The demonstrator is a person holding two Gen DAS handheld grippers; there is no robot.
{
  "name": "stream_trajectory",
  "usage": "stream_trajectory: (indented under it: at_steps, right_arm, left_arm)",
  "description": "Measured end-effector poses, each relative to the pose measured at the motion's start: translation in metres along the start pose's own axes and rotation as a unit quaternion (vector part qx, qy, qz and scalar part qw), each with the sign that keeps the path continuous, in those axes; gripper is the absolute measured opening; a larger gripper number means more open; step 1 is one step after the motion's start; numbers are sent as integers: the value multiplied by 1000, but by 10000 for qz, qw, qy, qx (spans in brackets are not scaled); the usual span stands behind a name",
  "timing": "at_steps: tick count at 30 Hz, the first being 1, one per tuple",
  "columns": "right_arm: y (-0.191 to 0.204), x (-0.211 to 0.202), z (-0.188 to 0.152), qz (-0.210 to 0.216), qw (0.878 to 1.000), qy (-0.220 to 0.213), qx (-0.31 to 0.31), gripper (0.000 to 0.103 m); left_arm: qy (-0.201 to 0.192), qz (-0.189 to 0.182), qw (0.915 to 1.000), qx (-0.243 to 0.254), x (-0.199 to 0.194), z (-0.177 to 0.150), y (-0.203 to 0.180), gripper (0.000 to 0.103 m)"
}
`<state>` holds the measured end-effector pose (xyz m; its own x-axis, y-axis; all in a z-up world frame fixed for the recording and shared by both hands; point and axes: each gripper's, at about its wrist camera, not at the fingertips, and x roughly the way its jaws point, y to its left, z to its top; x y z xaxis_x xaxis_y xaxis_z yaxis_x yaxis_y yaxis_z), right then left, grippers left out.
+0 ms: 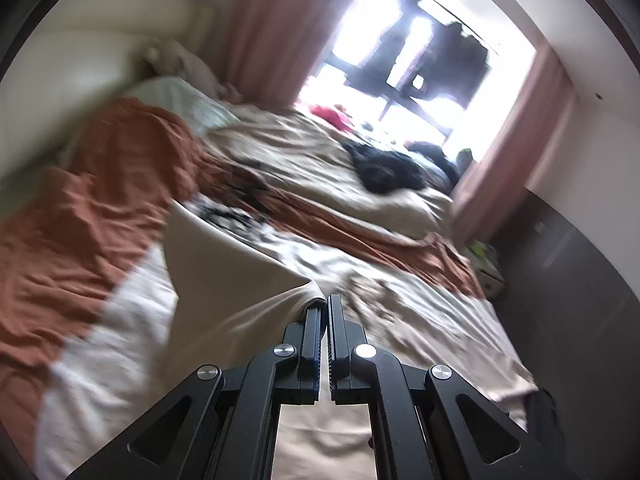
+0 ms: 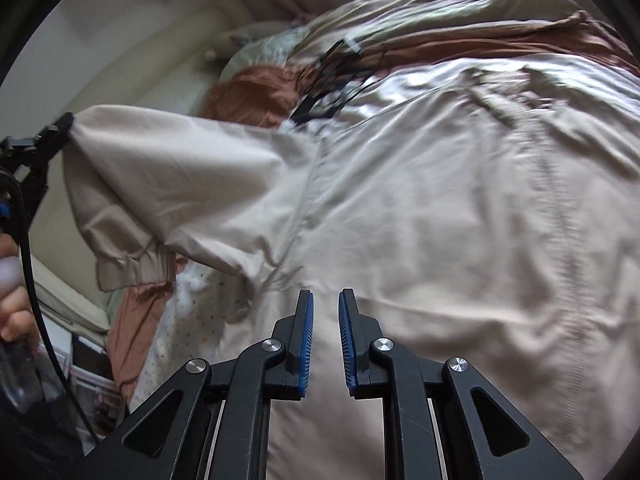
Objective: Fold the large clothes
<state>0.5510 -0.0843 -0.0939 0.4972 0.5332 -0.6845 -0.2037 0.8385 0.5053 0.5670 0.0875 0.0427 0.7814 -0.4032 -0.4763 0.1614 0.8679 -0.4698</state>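
**Ana:** Beige cloth fills the near part of both views. It is a jacket [image 2: 420, 208] spread on the bed [image 1: 132, 320], and the left gripper [image 1: 323, 306] has its jaws pressed together on a fold of it.

**Ben:** Which part does that gripper hold?

**Ana:** In the right wrist view it grips the sleeve [image 2: 172, 176] at the upper edge, and the sleeve hangs lifted off the bed with the gathered cuff [image 2: 132, 270] drooping at the lower end. A hand [image 2: 14, 308] shows at the left edge of that view, below the gripper.

**Ben:** And the right gripper [image 2: 326, 300]?

**Ana:** Its blue pads stand a little apart with nothing between them. It hovers over the body of the jacket, beside the seam where the sleeve joins.

**Ben:** What lies past the jacket?

**Ana:** A rust-brown sheet [image 1: 92, 208] runs across the bed, just beyond the jacket. Thin black cords [image 2: 332, 76] lie in a tangle on it, near the jacket's far edge.

**Ben:** Further still?

**Ana:** A crumpled tan blanket [image 1: 288, 152] covers the far half of the bed, with a dark garment [image 1: 384, 168] heaped on it. Behind that, pink curtains [image 1: 268, 32] frame a bright window [image 1: 400, 40], where dark clothes hang; the picture is blurred there.
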Motion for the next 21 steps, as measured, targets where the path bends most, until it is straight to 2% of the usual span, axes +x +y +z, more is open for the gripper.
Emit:
stream_trajectory:
  at_steps: [7, 10, 11, 12, 13, 14, 15, 17, 21]
  right_arm:
    - [-44, -59, -16, -220, 9994, -211, 137, 15]
    - [-59, -81, -27, -302, 9988, -317, 219, 15]
    - [-62, -85, -31, -399, 9983, -363, 222, 15]
    - [-66, -89, -36, -425, 9981, -378, 246, 15]
    - [-67, -91, -39, -454, 9980, -377, 247, 15]
    - [-68, -92, -41, -486, 9979, -370, 235, 15]
    - [-70, -93, -44, -518, 9978, -355, 214, 15]
    - [-72, -93, -49, -562, 9978, -311, 186, 15]
    - [-68, -87, -54, -529, 9982, -245, 171, 15]
  left_arm:
    - [548, -218, 9982, 81, 45, -49, -43, 2]
    - [1098, -141, 9937, 167, 68, -73, -62, 7]
    - [1298, -153, 9912, 219, 75, -80, -66, 19]
    - [1468, -270, 9885, 243, 80, -89, -70, 42]
    - [1541, -364, 9871, 242, 82, -94, -73, 55]
    - [1545, -466, 9866, 226, 81, -101, -74, 72]
    - [1489, -524, 9872, 226, 77, -104, -73, 81]
    - [1445, -545, 9878, 222, 67, -107, -68, 85]
    - [1332, -487, 9899, 20, 45, -104, -52, 85]
